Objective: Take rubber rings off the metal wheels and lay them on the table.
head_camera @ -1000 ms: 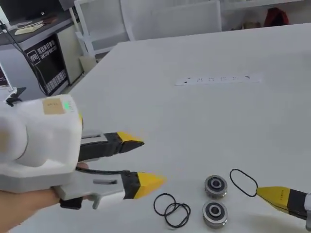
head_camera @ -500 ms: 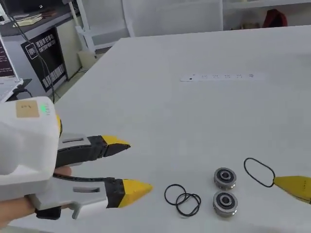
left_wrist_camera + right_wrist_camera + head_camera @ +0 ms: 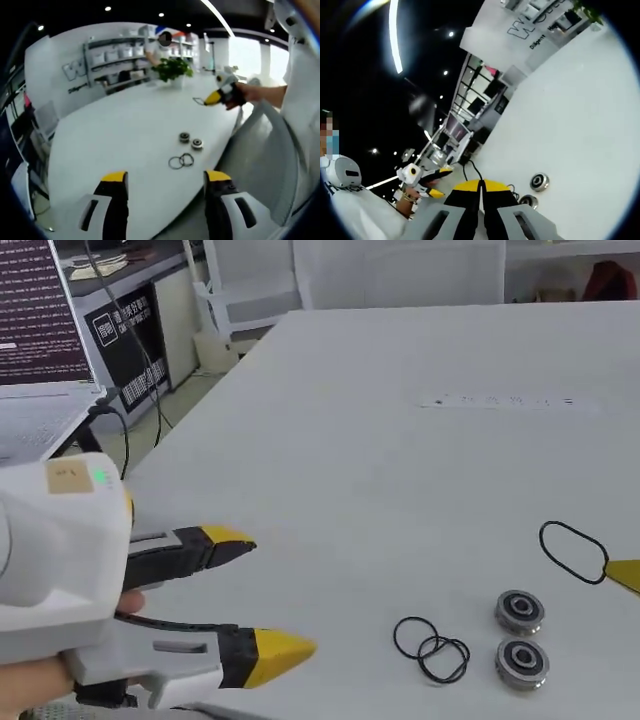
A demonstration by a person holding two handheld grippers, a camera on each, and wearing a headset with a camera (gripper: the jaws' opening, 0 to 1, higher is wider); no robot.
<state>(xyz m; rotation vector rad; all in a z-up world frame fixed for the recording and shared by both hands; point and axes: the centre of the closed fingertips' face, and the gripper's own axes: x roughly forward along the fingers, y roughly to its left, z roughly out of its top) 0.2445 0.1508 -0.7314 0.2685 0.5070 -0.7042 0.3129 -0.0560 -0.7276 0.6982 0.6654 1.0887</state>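
Right gripper (image 3: 627, 576) clamps one rubber ring (image 3: 572, 551) just beyond the metal wheels (image 3: 520, 610) near the bench edge; left gripper (image 3: 270, 592) gapes.

Two metal wheels (image 3: 520, 610); four rubber rings (image 3: 432, 650) — three lying together, one apart.
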